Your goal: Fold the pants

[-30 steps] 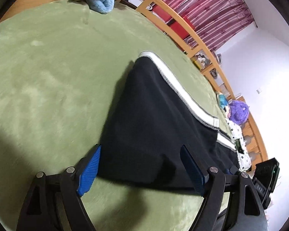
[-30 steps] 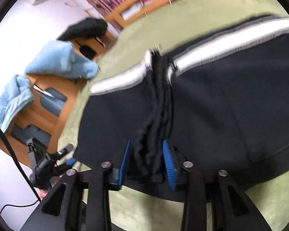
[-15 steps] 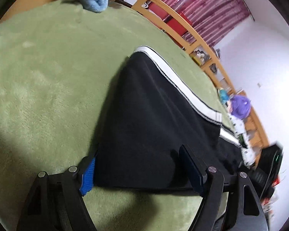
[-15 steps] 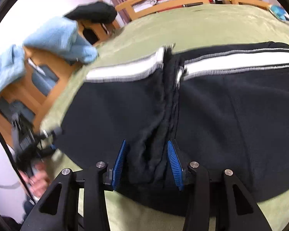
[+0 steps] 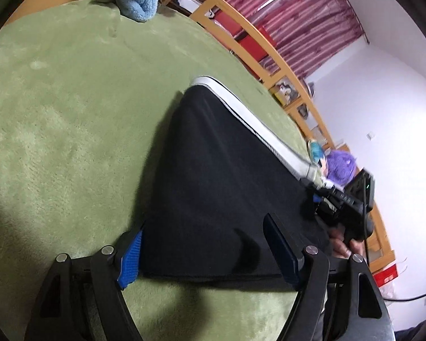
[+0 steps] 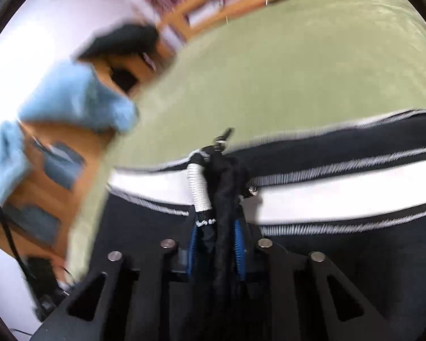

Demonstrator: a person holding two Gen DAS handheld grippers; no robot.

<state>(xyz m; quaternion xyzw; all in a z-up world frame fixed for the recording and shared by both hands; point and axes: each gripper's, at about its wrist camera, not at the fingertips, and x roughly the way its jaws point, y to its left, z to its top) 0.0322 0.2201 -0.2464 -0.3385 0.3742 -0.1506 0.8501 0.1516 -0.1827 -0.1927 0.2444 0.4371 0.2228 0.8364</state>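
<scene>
Black fabric with a white side stripe — the pants [image 5: 221, 187] lie on the green blanket [image 5: 65, 119], near its front edge. The right gripper [image 6: 216, 244] has its 2 jaws pinched tight on a bunched ridge of cloth by the stripe; the left gripper [image 5: 204, 258] stands wide apart astride the near hem, gripping nothing. The risk — a one-sided lift could drag the loose end into a skewed fold. The long axis follows the stripe, toward the blanket's far corner in the left wrist view.
</scene>
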